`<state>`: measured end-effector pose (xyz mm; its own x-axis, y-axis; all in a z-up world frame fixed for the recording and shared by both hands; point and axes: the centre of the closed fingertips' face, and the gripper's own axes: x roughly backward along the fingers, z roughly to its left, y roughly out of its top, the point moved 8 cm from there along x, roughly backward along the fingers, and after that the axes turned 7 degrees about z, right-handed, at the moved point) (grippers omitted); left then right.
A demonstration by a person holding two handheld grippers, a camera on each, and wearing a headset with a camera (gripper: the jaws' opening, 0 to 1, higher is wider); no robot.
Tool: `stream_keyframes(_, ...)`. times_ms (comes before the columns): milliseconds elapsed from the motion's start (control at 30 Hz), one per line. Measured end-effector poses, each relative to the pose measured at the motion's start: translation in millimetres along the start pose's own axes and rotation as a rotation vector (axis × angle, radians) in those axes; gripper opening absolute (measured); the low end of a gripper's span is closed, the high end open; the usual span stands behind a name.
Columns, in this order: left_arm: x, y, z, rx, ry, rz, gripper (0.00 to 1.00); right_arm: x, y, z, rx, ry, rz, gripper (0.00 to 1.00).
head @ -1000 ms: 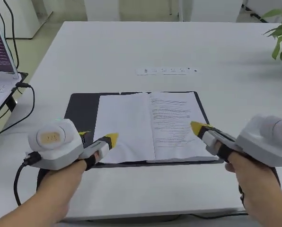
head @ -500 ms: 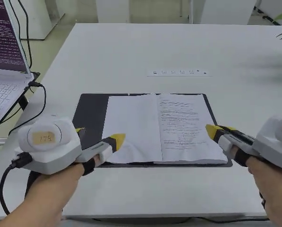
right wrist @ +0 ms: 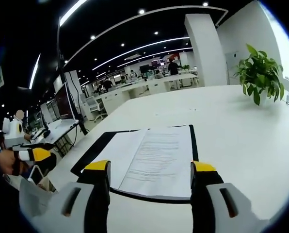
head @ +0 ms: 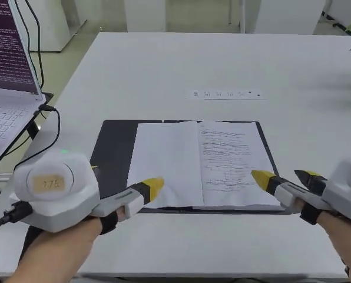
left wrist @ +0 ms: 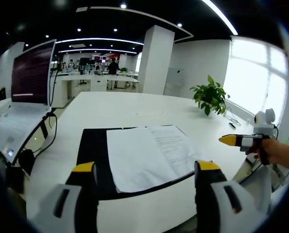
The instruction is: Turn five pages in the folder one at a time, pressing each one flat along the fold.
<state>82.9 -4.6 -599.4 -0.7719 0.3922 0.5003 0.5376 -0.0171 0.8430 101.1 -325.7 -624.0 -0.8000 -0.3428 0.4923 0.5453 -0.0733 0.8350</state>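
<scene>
A black folder [head: 112,154] lies open on the white table [head: 164,65], with a blank page [head: 164,162] on the left and a printed page [head: 231,159] on the right. Both pages lie flat. My left gripper [head: 125,178] hovers open over the folder's near left corner, and its own view shows the jaws wide apart [left wrist: 145,167] and empty, with the folder [left wrist: 93,150] beyond them. My right gripper [head: 284,177] is open at the printed page's near right corner, holding nothing [right wrist: 150,166]. The folder [right wrist: 93,153] lies ahead of it.
An open laptop [head: 10,76] stands at the left on a stand, with a black cable [head: 43,138] trailing toward the folder. A power strip [head: 225,94] is set into the table behind the folder. A potted plant [right wrist: 258,77] stands at the far right.
My right gripper's jaws have spread apart, and it has drawn back off the printed page toward the near right corner. The left gripper stays by the near left corner. The head camera shifted.
</scene>
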Motion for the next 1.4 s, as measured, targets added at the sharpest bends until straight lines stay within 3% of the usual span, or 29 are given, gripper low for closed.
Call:
stream_keyframes(133, 0.5, -0.3, -4.9, -0.066, 0.012, 0.004, 0.90, 2.5, -4.3, -4.9, 0.021, -0.018, 0.002, 0.79)
stream_keyframes(233, 0.9, -0.2, -3.5, -0.114, 0.021, 0.011, 0.94, 6.9, -5.4, -9.6, 0.033, -0.025, -0.024, 0.91)
stream_keyframes(400, 6.4, -2.0, 2.4, -0.120, 0.043, 0.031, 0.98, 11.2, 0.3, -9.0, 0.031, 0.007, -0.063, 0.99)
stream_keyframes(500, 12.4, -2.8, 5.6, -0.073, 0.055, 0.066, 0.99, 13.1, 2.0, -0.2, 0.046, 0.039, -0.033, 1.00)
stream_keyframes(633, 19.0, -2.4, 8.6, -0.109, 0.081, 0.063, 0.99, 15.2, 2.2, 17.0, 0.122, 0.064, -0.009, 1.00)
stream_keyframes(833, 23.2, -4.6, 9.5, -0.107, 0.093, 0.061, 0.99, 11.1, -5.7, 27.0, 0.179, 0.089, 0.021, 1.00)
stream_keyframes(1133, 13.9, -11.7, 12.4, -0.119, 0.094, 0.086, 0.98, 12.1, -12.6, 22.0, 0.165, 0.094, 0.039, 1.00)
stream_keyframes(1400, -6.3, -7.9, 6.6, -0.141, 0.063, 0.106, 0.96, 19.6, -15.6, 13.1, 0.132, 0.077, 0.033, 1.00)
